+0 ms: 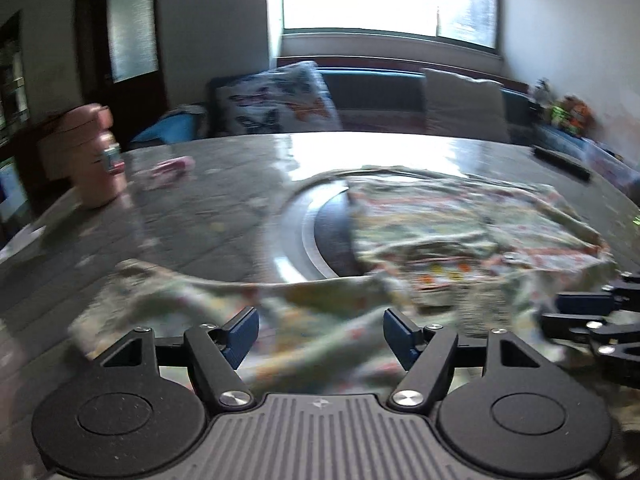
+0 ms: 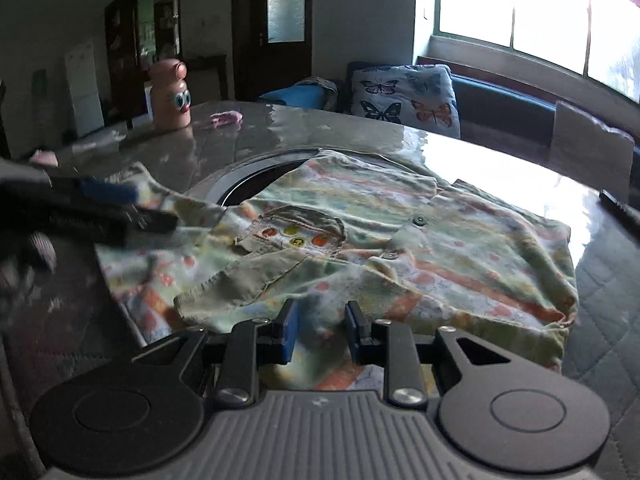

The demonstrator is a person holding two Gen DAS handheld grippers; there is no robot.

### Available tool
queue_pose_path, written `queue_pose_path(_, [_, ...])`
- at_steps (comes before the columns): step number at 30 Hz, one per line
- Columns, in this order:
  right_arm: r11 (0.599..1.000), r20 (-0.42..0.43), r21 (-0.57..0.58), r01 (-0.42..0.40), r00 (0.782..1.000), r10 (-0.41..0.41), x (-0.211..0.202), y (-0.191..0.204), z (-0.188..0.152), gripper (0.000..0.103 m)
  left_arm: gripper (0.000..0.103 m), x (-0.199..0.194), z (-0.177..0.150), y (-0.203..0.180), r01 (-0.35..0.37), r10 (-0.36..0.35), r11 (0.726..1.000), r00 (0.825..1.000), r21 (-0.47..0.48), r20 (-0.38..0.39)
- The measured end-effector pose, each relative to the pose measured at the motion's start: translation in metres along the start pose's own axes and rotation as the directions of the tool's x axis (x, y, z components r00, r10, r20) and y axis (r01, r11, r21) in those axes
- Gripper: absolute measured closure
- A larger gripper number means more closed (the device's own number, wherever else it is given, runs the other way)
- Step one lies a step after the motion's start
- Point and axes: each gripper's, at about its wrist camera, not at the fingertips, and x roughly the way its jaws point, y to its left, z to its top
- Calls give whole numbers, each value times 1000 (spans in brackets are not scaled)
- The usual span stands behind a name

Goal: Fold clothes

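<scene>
Grey marble-look table (image 2: 500,184) fills a room with one window (image 2: 540,12); we see one shirt (image 2: 360,240) spread on it, one pink bottle (image 2: 170,96), left gripper (image 1: 320,330) fingers apart, right gripper (image 2: 318,330) fingers parted.

The child's shirt (image 2: 360,240) is pale green with orange and white tie-dye stripes, its khaki pocket carrying red and yellow dots. The worktop (image 2: 248,136) is glossy grey, the bottle (image 2: 170,94) salmon pink with blue eyes, and the cushion (image 2: 408,96) white with dark and orange butterflies.

The shirt (image 2: 360,240) lies on the table (image 2: 500,160) (bottle (image 2: 170,96) behind, left).
</scene>
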Motion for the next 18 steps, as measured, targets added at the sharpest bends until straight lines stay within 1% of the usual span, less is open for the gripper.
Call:
queue_pose_path(5, [1000, 0, 5, -6, 1000, 6, -6, 1, 3, 78, 33, -4, -5, 39, -103, 102, 991, 995, -85, -7])
queue_pose_path(7, [1000, -23, -8, -8, 1000, 8, -3, 2, 0, 77, 33, -5, -7, 54, -153, 153, 980, 988, -128, -14])
queue_pose_path(9, [1000, -20, -12, -5, 1000, 5, -3, 2, -1, 76, 34, -6, -9, 65, -214, 215, 965, 977, -150, -14])
queue_pose_path(11, [1000, -14, 1, -9, 1000, 9, -6, 1, 1, 76, 38, -7, -12, 78, -259, 261, 949, 965, -178, -14])
queue_pose_path(14, [1000, -12, 6, -8, 1000, 8, -9, -1, 2, 75, 48, -5, -13, 98, -306, 309, 923, 951, -234, -25])
queue_pose_path(16, [1000, -12, 6, -5, 1000, 5, -10, -2, 2, 75, 57, -3, -13, 110, -319, 320, 908, 946, -272, -39])
queue_pose_path(18, [1000, -8, 8, -5, 1000, 5, -12, -2, 2, 75, 60, 0, -13, 121, -324, 322, 895, 945, -308, -57])
